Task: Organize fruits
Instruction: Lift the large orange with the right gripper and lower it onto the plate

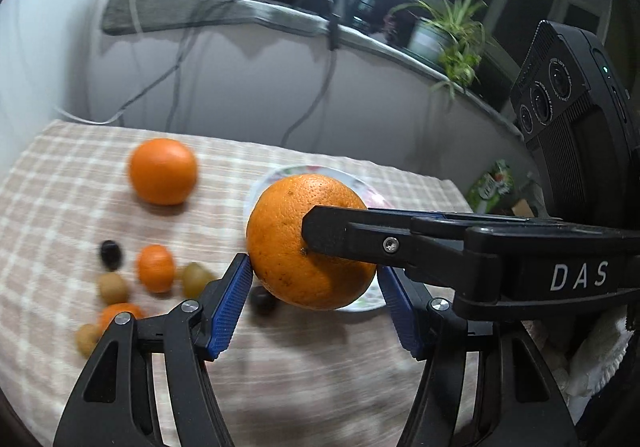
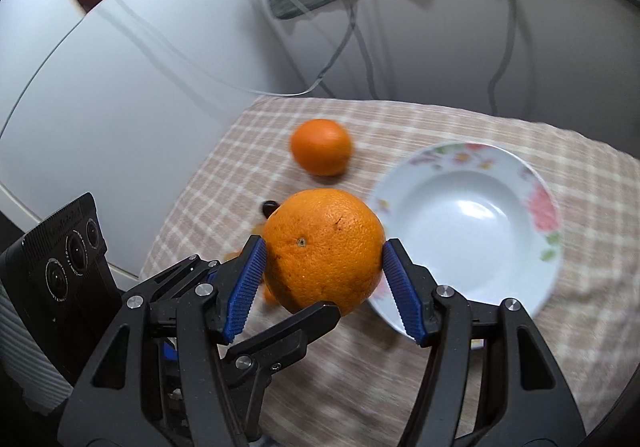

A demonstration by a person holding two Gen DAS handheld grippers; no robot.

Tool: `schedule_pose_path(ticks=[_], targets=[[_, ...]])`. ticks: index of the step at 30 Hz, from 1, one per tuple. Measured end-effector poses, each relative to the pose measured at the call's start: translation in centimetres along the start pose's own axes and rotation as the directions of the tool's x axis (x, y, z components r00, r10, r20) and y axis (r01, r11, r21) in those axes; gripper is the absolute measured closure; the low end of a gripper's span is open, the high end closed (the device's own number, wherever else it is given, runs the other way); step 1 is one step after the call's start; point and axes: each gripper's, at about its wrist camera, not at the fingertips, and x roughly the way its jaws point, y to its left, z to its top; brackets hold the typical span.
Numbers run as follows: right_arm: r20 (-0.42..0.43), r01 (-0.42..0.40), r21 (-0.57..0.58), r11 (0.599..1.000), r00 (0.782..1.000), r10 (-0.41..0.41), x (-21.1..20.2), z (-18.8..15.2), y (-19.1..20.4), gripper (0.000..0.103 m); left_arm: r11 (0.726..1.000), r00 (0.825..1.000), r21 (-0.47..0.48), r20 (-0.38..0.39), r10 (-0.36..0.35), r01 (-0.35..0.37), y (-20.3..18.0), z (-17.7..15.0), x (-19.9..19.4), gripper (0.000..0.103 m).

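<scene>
Both grippers clamp one large orange (image 2: 324, 249): the left gripper (image 1: 314, 277) holds it at centre frame, and the right gripper (image 2: 324, 259) grips it across its sides, both half open. The plate (image 2: 472, 223) waits at right; the pair should travel together, level, then lower it gently before either lets go.

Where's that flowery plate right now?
The plate sits empty on the checked tablecloth, right of centre in the right wrist view, just behind the big orange gripped by both grippers.
</scene>
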Motion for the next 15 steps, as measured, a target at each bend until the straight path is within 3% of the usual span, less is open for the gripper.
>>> schedule_pose_path(ticks=[9,15], targets=[[0.019,0.056,0.090,0.994,0.998,-0.058,-2.0,-1.0,-5.0,0.039,0.998,0.996,0.039,-0.074,-0.056,0.059,-3.6,0.1,3.9,0.038],[0.013,0.058,0.145,0.988,0.998,-0.061,-1.4,-1.3,-8.2,0.039,0.997,0.990,0.032,-0.130,-0.061,0.066,-4.0,0.2,6.6,0.038]])
